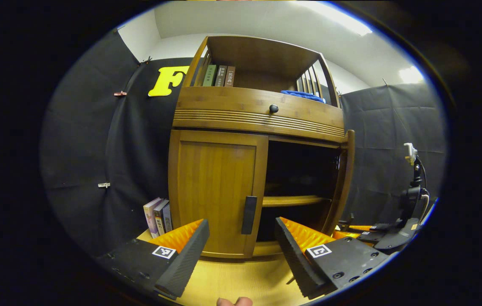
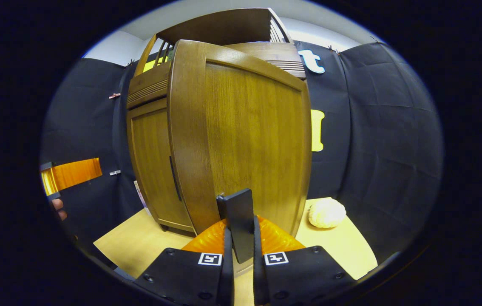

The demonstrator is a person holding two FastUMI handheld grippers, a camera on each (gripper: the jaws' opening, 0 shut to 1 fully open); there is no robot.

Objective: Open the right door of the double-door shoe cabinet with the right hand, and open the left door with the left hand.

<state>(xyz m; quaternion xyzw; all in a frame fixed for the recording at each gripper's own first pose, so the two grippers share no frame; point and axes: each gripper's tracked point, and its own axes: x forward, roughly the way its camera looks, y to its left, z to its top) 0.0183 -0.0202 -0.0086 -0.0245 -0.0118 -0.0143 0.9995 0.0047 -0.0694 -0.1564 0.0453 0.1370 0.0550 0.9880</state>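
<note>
The wooden shoe cabinet (image 1: 258, 110) stands straight ahead of me. Its left door (image 1: 217, 191) is closed, with a dark vertical handle (image 1: 249, 214) at its inner edge. My left gripper (image 1: 241, 244) is open a short way in front of that handle, touching nothing. The right door (image 2: 245, 136) is swung out wide, showing the dark inside and a shelf (image 1: 294, 199). My right gripper (image 2: 241, 246) is shut on the right door's dark handle (image 2: 239, 216). In the right gripper view the left door (image 2: 151, 161) is closed, and the left gripper (image 2: 71, 174) hangs at the far left.
Several books (image 1: 158, 216) lean beside the cabinet's left side on the yellow table (image 1: 232, 280). More books (image 1: 219, 75) and a blue cloth (image 1: 302, 95) sit on the top shelf above a drawer knob (image 1: 273, 109). A white round object (image 2: 327, 213) lies right of the open door. A black stand (image 1: 411, 199) rises at the right.
</note>
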